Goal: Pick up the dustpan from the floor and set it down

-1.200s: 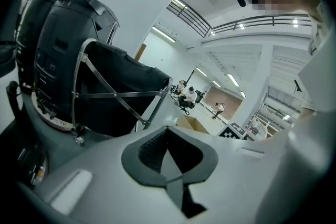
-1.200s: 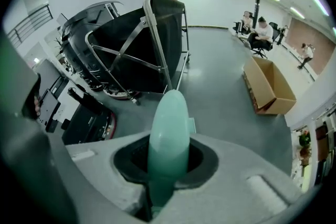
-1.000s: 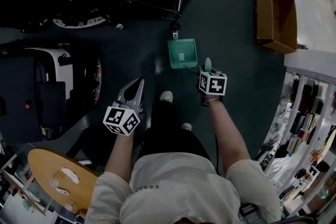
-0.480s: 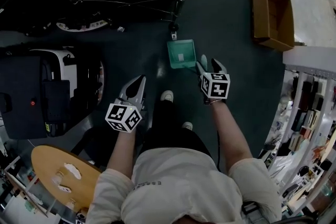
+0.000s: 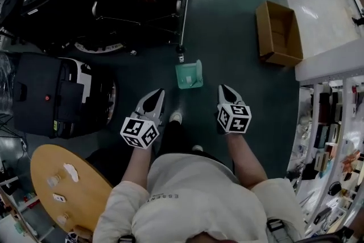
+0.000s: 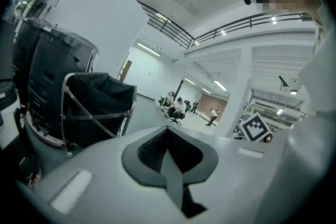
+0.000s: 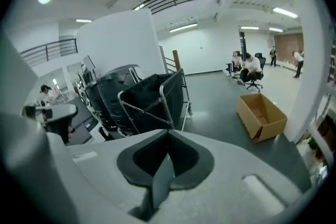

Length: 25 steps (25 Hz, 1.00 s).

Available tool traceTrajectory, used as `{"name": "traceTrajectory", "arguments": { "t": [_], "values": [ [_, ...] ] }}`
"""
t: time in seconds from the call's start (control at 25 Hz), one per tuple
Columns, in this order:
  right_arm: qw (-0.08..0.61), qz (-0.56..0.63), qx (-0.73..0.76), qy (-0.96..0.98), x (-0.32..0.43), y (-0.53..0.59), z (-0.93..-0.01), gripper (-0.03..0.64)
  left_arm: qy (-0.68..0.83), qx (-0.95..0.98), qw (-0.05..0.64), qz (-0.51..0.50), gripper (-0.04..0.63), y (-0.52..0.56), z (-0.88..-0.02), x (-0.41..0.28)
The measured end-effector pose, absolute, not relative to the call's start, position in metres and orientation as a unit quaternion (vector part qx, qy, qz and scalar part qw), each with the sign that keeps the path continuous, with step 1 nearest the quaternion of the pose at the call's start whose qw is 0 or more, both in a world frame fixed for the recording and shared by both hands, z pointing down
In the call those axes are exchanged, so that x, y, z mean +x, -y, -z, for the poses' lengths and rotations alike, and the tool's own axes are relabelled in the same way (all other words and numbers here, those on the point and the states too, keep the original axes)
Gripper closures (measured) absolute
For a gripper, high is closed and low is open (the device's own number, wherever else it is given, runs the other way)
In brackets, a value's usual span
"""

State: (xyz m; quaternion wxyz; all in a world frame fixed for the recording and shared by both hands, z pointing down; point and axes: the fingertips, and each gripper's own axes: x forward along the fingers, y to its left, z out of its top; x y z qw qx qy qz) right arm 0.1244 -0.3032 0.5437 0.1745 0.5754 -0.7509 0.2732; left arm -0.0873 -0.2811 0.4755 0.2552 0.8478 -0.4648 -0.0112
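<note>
The green dustpan (image 5: 189,75) lies on the dark floor ahead of the person's feet, free of both grippers. My right gripper (image 5: 223,89) is held up to the dustpan's right and nearer to me. Its jaws are closing and stand together with nothing between them; the right gripper view (image 7: 169,134) shows the same. My left gripper (image 5: 156,94) is raised to the dustpan's lower left, shut and empty, and its tips (image 6: 168,131) meet in the left gripper view. The dustpan is in neither gripper view.
A black folding cart (image 5: 142,3) stands just beyond the dustpan. An open cardboard box (image 5: 277,33) sits on the floor to the right. A black case (image 5: 51,94) and a round wooden table (image 5: 68,185) are at the left, shelves (image 5: 335,122) at the right.
The right gripper opened off the dustpan's handle, then shut empty. Both grippers rose and drew back, and the dustpan stayed on the floor.
</note>
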Motion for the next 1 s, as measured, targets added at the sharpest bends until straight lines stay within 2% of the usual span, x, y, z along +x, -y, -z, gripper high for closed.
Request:
{"name": "traceTrajectory", "arguments": {
  "t": [0.08, 0.36, 0.76, 1.0],
  "values": [
    [0.157, -0.281, 0.555, 0.767, 0.129, 0.266, -0.531, 0.624, 0.455, 0.851, 0.261, 0.03, 0.584, 0.242, -0.46, -0.068],
    [0.162, -0.246, 0.51, 0.809, 0.171, 0.16, -0.502, 0.624, 0.433, 0.868, 0.239, 0.04, 0.584, 0.131, -0.425, -0.012],
    [0.163, -0.242, 0.522, 0.802, 0.211, 0.04, -0.507, 0.625, 0.43, 0.87, 0.239, 0.017, 0.584, 0.02, -0.441, 0.011],
    [0.162, -0.212, 0.522, 0.81, 0.189, -0.022, -0.495, 0.624, 0.43, 0.871, 0.237, 0.028, 0.584, -0.04, -0.435, -0.006]
  ]
}}
